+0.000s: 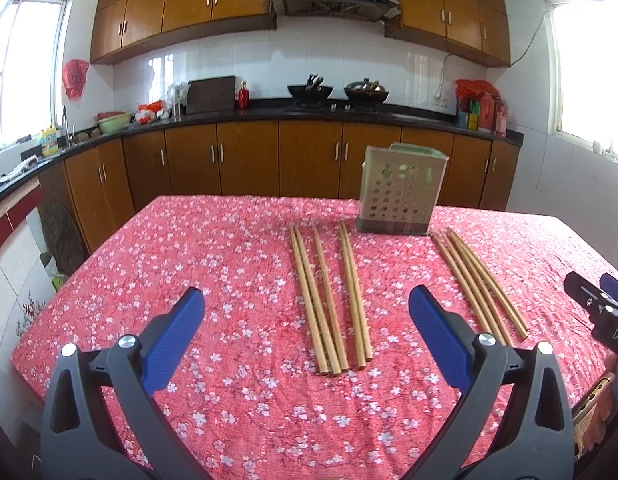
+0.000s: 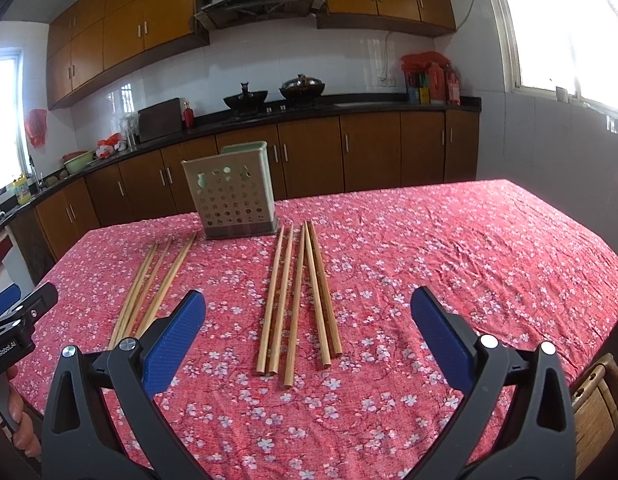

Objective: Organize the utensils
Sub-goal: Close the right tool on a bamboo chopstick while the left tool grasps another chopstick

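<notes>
Two groups of wooden chopsticks lie on the red floral tablecloth. The left group (image 1: 329, 300) lies ahead of my left gripper (image 1: 305, 304), which is open and empty above the table. The right group (image 1: 479, 280) lies beside it. In the right wrist view the right group (image 2: 297, 300) lies ahead of my right gripper (image 2: 309, 308), open and empty, and the left group (image 2: 153, 288) is at the left. A perforated green utensil holder (image 1: 401, 192) stands upright behind the chopsticks; it also shows in the right wrist view (image 2: 233, 196).
The table (image 1: 149, 280) carries a pink-flowered cloth. A bamboo chair (image 2: 597, 396) stands at the table's near right corner. Kitchen counter and brown cabinets (image 1: 245, 160) run behind the table. The right gripper's body (image 1: 601, 308) shows at the right edge of the left view.
</notes>
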A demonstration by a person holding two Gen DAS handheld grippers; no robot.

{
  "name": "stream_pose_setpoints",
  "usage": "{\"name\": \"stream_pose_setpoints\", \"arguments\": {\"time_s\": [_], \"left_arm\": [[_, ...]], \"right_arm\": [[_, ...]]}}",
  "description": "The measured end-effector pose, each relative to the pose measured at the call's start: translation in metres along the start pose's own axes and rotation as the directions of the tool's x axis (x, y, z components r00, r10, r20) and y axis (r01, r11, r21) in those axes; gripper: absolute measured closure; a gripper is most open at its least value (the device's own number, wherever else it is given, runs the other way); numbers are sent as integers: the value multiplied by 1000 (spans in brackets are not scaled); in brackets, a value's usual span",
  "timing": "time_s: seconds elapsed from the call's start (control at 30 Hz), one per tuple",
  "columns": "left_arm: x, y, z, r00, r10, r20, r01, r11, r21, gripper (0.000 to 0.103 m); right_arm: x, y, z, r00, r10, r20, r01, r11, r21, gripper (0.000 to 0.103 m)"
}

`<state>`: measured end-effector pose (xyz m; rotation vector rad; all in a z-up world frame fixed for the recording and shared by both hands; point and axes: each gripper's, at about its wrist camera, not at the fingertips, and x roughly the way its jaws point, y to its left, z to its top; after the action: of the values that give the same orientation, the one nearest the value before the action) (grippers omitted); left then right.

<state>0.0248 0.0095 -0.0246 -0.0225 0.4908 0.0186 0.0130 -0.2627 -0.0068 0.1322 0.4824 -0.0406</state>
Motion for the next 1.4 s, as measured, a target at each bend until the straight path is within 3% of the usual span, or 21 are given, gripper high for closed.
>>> {"name": "stream_pose_setpoints", "arguments": {"time_s": [0.27, 0.3, 0.47, 0.57, 0.63, 0.83, 0.93, 1.27, 1.4], "left_arm": [[28, 25, 8, 994, 51, -99, -56, 997, -51, 4], [34, 30, 8, 991, 62, -119, -69, 996, -57, 4], [56, 43, 8, 978, 87, -187, -102, 992, -71, 4], [66, 45, 6, 972, 97, -214, -112, 992, -61, 4], [72, 45, 5, 968, 96, -230, -112, 992, -54, 4], [87, 44, 2, 962, 50, -267, -68, 996, -57, 22], [95, 40, 3, 958, 18, -287, -36, 998, -57, 29], [128, 17, 8, 929, -52, -367, 57, 998, 4, 63], [135, 12, 6, 918, -51, -394, 66, 998, 24, 68]], "right_arm": [[45, -27, 9, 993, -65, -97, 69, 997, 30, 2], [52, -28, 11, 991, -67, -112, 70, 997, 22, 6], [90, -30, 16, 974, -47, -223, 46, 999, -6, 50], [113, -30, 12, 956, -20, -294, 18, 1000, -10, 67], [124, -29, 7, 944, -5, -331, -1, 1000, -17, 69], [147, -26, -13, 909, -2, -417, -21, 998, -52, 83], [147, -28, -18, 915, -32, -403, 2, 997, -74, 92], [147, -35, -17, 921, -63, -384, 39, 997, -70, 93], [149, -35, -16, 922, -60, -383, 37, 997, -68, 93]]}}
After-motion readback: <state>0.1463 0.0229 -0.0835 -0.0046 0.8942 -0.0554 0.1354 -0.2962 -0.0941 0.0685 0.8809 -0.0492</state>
